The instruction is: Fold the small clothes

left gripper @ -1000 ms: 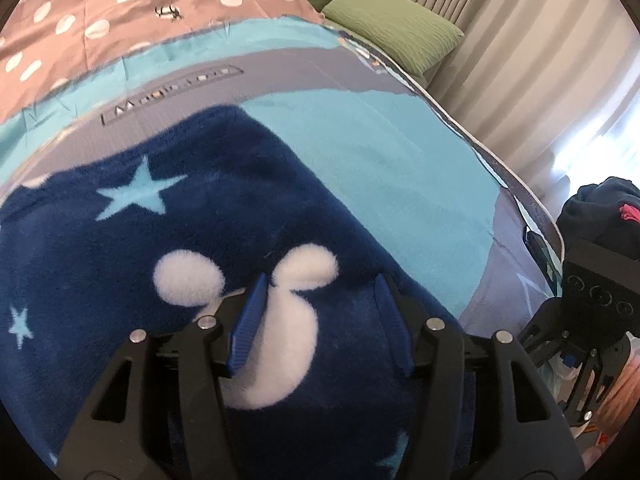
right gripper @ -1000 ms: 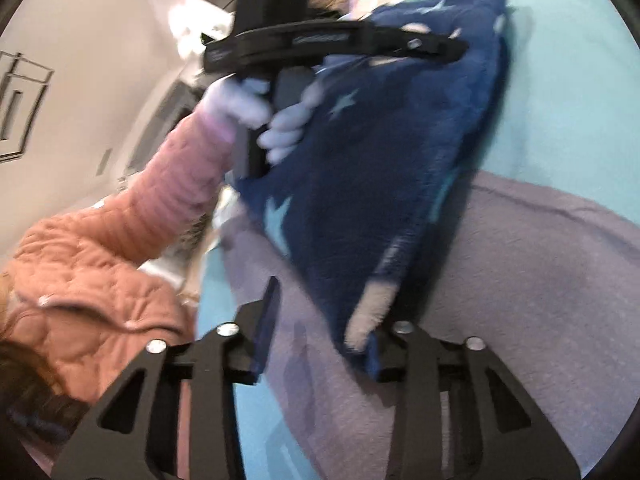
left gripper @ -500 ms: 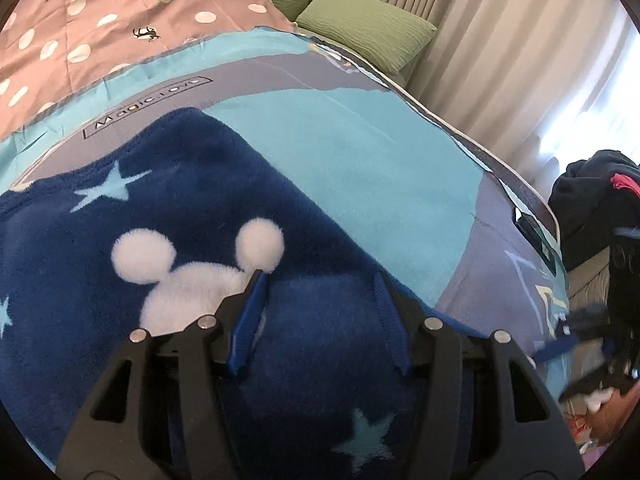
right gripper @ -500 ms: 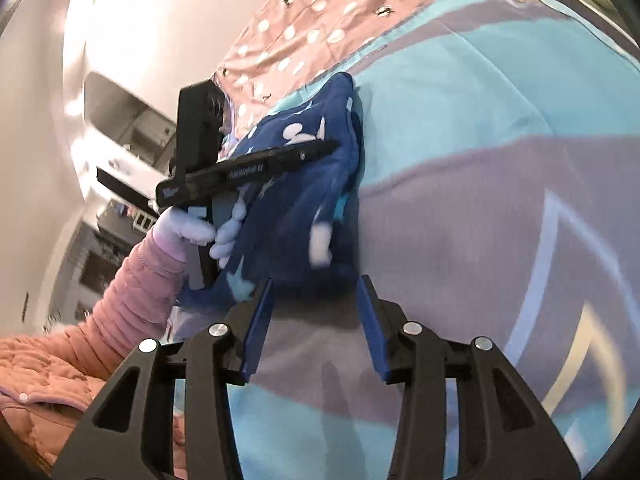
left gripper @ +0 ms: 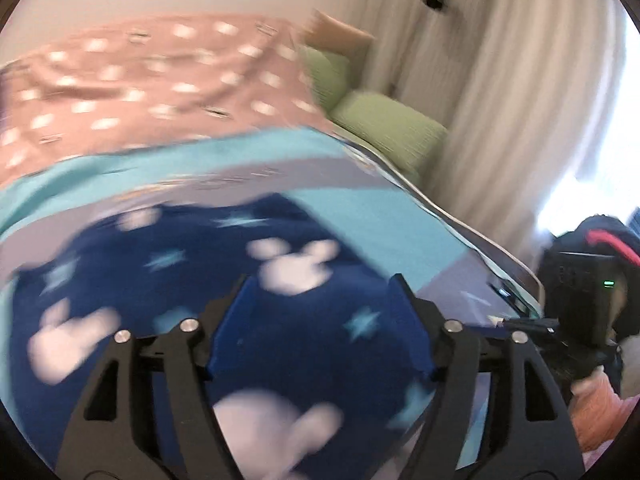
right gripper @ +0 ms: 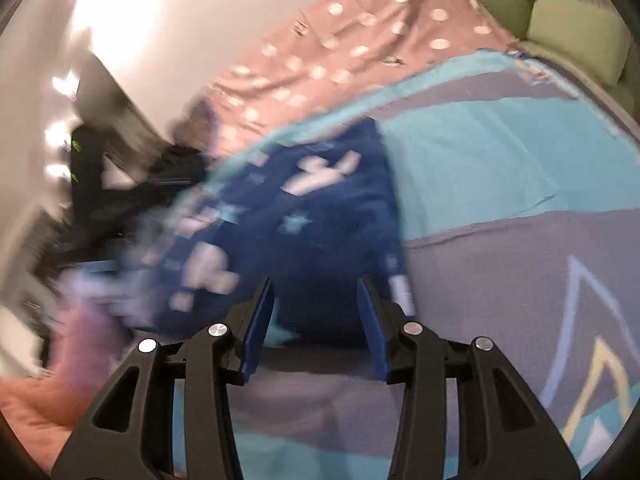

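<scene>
Navy fleece (left gripper: 256, 320) lies on the bed (left gripper: 380, 216), filling 6 to 9 o'clock. Left hand-held gripper (left gripper: 320, 300) gapes wide above it; right hand-held gripper (right gripper: 316, 304) gapes at its edge.

Daylight pours through the pale curtain (left gripper: 520, 92) at the right of the left wrist view, blowing out to white at the frame's edge. Motion blur smears the navy fleece garment (left gripper: 248, 280) and the polka-dot cover (left gripper: 132, 80). In the right wrist view, glare whitens the wall (right gripper: 108, 20) upper left, streaking blur smudges the left side, and fisheye curvature bends the bed's edges.
</scene>
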Demonstrator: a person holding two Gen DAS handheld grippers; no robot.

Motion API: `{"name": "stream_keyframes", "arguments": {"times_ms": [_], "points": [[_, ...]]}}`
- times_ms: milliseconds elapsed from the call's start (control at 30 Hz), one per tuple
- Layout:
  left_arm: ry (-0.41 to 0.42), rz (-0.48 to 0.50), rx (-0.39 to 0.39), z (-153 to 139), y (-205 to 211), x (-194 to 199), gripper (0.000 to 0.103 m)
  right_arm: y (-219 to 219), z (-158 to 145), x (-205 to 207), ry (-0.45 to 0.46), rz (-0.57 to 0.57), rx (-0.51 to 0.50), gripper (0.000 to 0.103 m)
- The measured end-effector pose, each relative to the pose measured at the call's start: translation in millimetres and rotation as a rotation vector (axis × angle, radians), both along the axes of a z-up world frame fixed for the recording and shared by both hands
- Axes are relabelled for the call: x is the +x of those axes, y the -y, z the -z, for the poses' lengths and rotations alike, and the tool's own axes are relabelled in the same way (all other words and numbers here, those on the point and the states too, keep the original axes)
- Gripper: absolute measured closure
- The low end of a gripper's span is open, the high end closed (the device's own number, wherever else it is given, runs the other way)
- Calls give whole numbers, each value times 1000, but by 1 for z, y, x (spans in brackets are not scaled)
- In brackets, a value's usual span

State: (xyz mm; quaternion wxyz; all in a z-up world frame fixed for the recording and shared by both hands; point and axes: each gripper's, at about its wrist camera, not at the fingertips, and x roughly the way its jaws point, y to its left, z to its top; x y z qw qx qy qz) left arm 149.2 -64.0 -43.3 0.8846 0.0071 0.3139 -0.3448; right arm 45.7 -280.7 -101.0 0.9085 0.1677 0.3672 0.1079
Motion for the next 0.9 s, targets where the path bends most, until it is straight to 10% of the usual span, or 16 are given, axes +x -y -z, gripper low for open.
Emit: {"name": "stream_keyframes", "arguments": {"times_ms": [133,233,333,667,900], "points": [[-14,-307,-12,16,-135,-33,34,-21,2,2,-8,-15,-124,58],[-98,-414,-96,39,-213,-63,62,-43,-16,9,26,-53,-195,56],[-138,-463,-172,60,-253,-89,63,-78,-34,20,64,-103,-281,51],[-171,-344,-324,95,-264,-97,52,-257,-69,62,215,-413,-490,37],[-203,-233,-318,101,-253,-74,59,-353,-57,142,107,-439,-576,35]]}}
